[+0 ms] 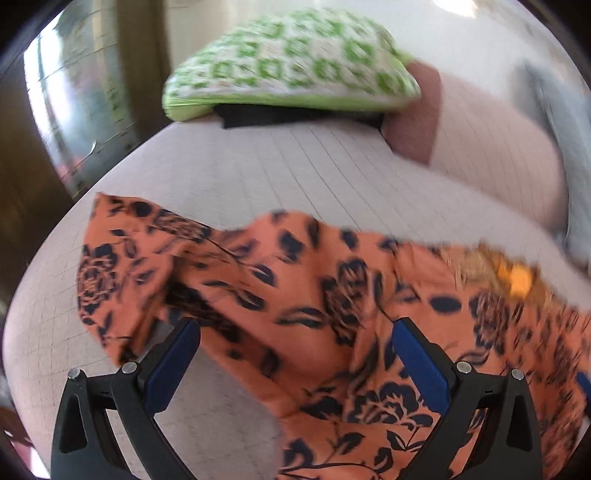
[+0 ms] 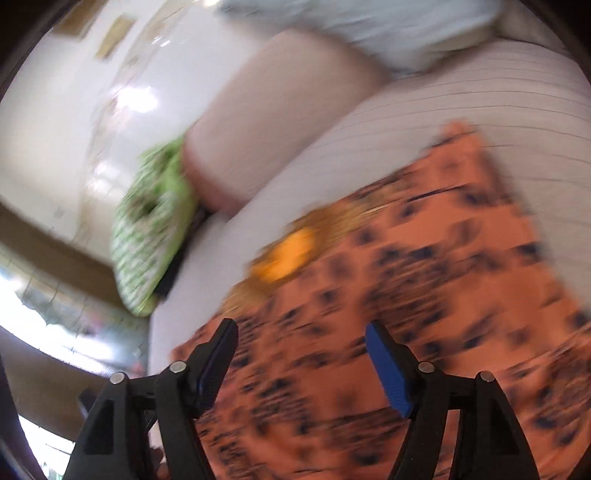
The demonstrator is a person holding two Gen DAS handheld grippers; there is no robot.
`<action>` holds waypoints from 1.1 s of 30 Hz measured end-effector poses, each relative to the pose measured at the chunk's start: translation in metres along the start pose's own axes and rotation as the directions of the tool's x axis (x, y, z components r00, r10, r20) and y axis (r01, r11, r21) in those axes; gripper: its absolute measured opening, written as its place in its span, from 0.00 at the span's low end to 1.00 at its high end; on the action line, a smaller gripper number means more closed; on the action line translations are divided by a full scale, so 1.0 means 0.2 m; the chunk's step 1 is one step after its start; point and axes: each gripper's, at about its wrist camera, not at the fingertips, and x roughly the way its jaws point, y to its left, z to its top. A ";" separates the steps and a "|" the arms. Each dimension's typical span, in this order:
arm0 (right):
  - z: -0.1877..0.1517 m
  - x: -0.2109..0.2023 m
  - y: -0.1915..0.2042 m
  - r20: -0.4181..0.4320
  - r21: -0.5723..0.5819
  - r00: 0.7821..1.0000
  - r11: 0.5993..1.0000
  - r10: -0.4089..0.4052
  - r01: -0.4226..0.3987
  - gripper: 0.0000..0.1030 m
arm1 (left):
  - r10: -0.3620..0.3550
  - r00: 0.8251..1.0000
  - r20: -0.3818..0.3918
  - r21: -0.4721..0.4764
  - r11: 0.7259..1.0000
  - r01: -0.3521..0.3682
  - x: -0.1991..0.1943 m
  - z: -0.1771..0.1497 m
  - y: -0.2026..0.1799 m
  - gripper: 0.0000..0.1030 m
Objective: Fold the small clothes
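An orange garment with a dark floral print (image 1: 303,295) lies spread on a pale sofa seat (image 1: 258,166). It has a yellow-gold patch near its far edge (image 1: 517,278). My left gripper (image 1: 295,328) is open and empty, just above the garment's near left part. In the right wrist view the same garment (image 2: 424,277) shows blurred, with the yellow patch (image 2: 291,247) ahead. My right gripper (image 2: 301,328) is open and empty above the garment's near edge.
A green-and-white patterned cushion (image 1: 291,62) lies at the sofa's far end, over something dark. A pinkish backrest cushion (image 1: 491,147) runs along the right. Pale blue-grey cloth (image 2: 369,29) lies on the backrest. A window (image 1: 74,110) and a wall stand beyond.
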 end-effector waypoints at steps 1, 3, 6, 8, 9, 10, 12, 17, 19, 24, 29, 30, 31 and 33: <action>0.02 0.00 -0.08 0.002 0.027 1.000 0.999 -0.022 0.022 0.68 | 0.029 0.999 -0.029 0.031 0.999 -0.028 0.04 -0.01 -0.04 1.00; 0.08 0.00 -0.26 -0.017 0.092 0.997 0.993 -0.079 0.080 0.59 | 0.079 0.992 -0.096 0.077 0.994 -0.072 0.12 -0.06 -0.09 1.00; 0.13 -0.02 -0.35 -0.027 0.159 0.998 0.985 -0.060 0.064 0.35 | 0.081 0.989 -0.123 0.058 0.996 -0.074 0.17 -0.07 -0.11 1.00; 0.16 -0.04 -0.32 -0.014 0.109 0.996 0.990 -0.087 0.089 0.35 | 0.073 0.990 -0.122 0.061 0.996 -0.066 0.16 -0.06 -0.12 1.00; 0.15 -0.05 -0.28 0.001 0.080 0.995 0.992 -0.097 0.097 0.36 | 0.074 0.990 -0.120 0.067 0.996 -0.066 0.15 -0.06 -0.12 1.00; 0.15 -0.07 -0.26 0.008 0.060 0.996 0.995 -0.085 0.085 0.37 | 0.076 0.990 -0.115 0.065 0.995 -0.069 0.14 -0.06 -0.13 1.00; 0.11 -0.04 -0.18 -0.016 0.032 0.999 0.999 -0.036 0.037 0.37 | 0.053 0.994 -0.098 0.052 0.997 -0.048 0.11 -0.05 -0.14 1.00; 0.00 0.09 -0.06 -0.104 -0.140 0.975 0.973 -0.197 0.182 0.36 | 0.049 0.994 -0.099 0.036 0.998 -0.046 0.06 -0.05 -0.12 1.00; -0.02 0.06 0.01 -0.113 -0.182 0.970 0.965 -0.213 0.191 0.37 | 0.032 0.996 -0.089 -0.002 0.999 -0.032 0.03 -0.03 -0.07 1.00; -0.13 -0.07 0.18 -0.071 -0.278 0.984 0.951 -0.163 0.137 0.37 | 0.060 0.997 -0.037 -0.137 0.988 -0.065 -0.06 0.01 0.15 1.00; -0.26 -0.13 0.36 -0.032 -0.366 0.993 0.926 -0.115 0.095 0.37 | 0.073 0.997 -0.027 -0.372 0.925 -0.078 -0.09 0.03 0.51 1.00; -0.28 -0.11 0.38 -0.037 -0.376 0.993 0.923 -0.110 0.088 0.37 | 0.072 0.997 -0.034 -0.413 0.907 -0.080 -0.08 0.02 0.57 1.00; -0.31 -0.11 0.39 -0.049 -0.381 0.994 0.922 -0.100 0.074 0.37 | 0.081 0.996 -0.041 -0.446 0.890 -0.091 -0.08 0.01 0.63 1.00; -0.36 -0.08 0.42 -0.084 -0.388 0.993 0.921 -0.081 0.042 0.37 | 0.116 0.992 -0.043 -0.504 0.855 -0.122 -0.09 -0.01 0.75 1.00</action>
